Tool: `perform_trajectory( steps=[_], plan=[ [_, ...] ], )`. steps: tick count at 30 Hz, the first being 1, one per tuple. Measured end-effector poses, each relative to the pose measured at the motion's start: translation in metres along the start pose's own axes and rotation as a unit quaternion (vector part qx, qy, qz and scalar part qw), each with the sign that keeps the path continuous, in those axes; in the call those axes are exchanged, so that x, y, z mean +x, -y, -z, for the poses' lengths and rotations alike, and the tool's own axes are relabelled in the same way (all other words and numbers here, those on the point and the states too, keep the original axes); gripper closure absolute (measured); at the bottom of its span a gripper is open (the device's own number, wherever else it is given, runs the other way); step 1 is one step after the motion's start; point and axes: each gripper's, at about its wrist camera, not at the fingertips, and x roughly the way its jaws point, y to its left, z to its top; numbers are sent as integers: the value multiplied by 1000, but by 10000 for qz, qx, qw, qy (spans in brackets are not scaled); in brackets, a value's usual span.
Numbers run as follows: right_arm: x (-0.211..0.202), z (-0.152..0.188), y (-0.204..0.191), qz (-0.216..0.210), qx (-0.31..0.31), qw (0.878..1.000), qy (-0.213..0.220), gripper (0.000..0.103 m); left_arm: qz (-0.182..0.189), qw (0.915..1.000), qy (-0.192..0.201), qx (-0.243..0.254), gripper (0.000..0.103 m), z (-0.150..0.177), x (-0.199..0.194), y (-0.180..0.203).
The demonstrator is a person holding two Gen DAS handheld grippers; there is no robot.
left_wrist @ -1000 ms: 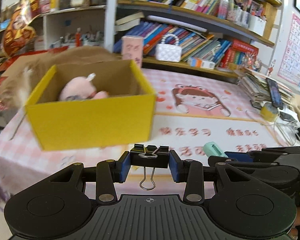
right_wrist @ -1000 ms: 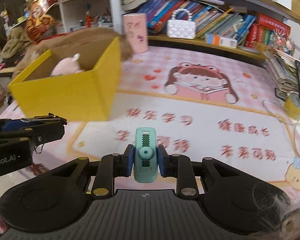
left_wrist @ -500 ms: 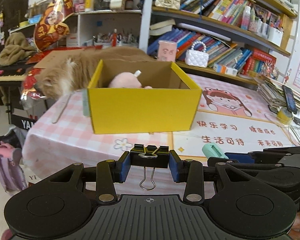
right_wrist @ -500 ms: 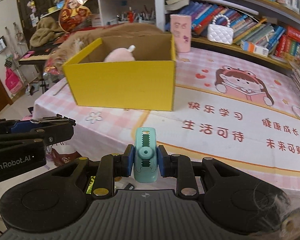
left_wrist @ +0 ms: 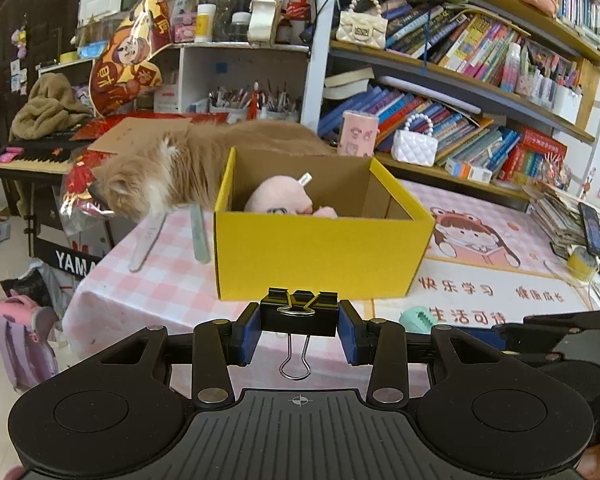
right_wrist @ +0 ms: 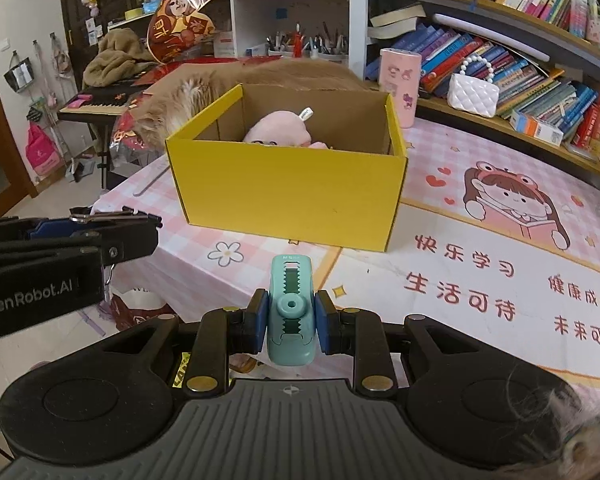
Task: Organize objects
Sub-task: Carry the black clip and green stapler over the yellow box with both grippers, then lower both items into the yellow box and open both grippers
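Note:
A yellow cardboard box [left_wrist: 320, 256] [right_wrist: 288, 204] stands open on the pink table mat, with a pink plush toy [left_wrist: 280, 198] [right_wrist: 278, 130] inside. My left gripper [left_wrist: 299, 332] is shut on a black binder clip [left_wrist: 299, 314], held in front of the box's near wall. It also shows at the left of the right wrist view [right_wrist: 112, 226]. My right gripper [right_wrist: 290, 320] is shut on a mint-green correction tape dispenser [right_wrist: 290, 308], held above the table's near edge, in front of the box. The dispenser's tip also shows in the left wrist view [left_wrist: 418, 314].
An orange cat [left_wrist: 168, 168] lies behind and left of the box. A pink cup [right_wrist: 400, 84] and a white handbag [right_wrist: 474, 94] stand by the bookshelf. A stack of papers with a phone [left_wrist: 590, 230] sits at the right. The floor drops off left of the table.
Both grippers have pulled back and away from the box, which now looks farther and smaller. Each still holds its object.

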Motion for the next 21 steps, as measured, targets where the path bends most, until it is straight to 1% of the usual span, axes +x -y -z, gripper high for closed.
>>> perform_trajectory(
  steps=[5, 9, 12, 17, 21],
  plan=[
    [10, -11, 3, -81, 98, 9999, -5, 80, 20, 9999, 118, 34, 64, -14, 7, 1],
    [15, -25, 7, -106, 123, 9998, 92, 80, 51, 9997, 241, 27, 64, -28, 14, 3],
    [18, -40, 13, -113, 141, 9995, 255, 80, 78, 9992, 397, 36, 64, -44, 20, 6],
    [27, -76, 25, -21, 51, 9976, 695, 80, 49, 9980, 623, 56, 64, -72, 39, 9],
    [42, -103, 36, 90, -58, 9956, 928, 80, -52, 9977, 673, 65, 64, -88, 61, 11]
  ],
)
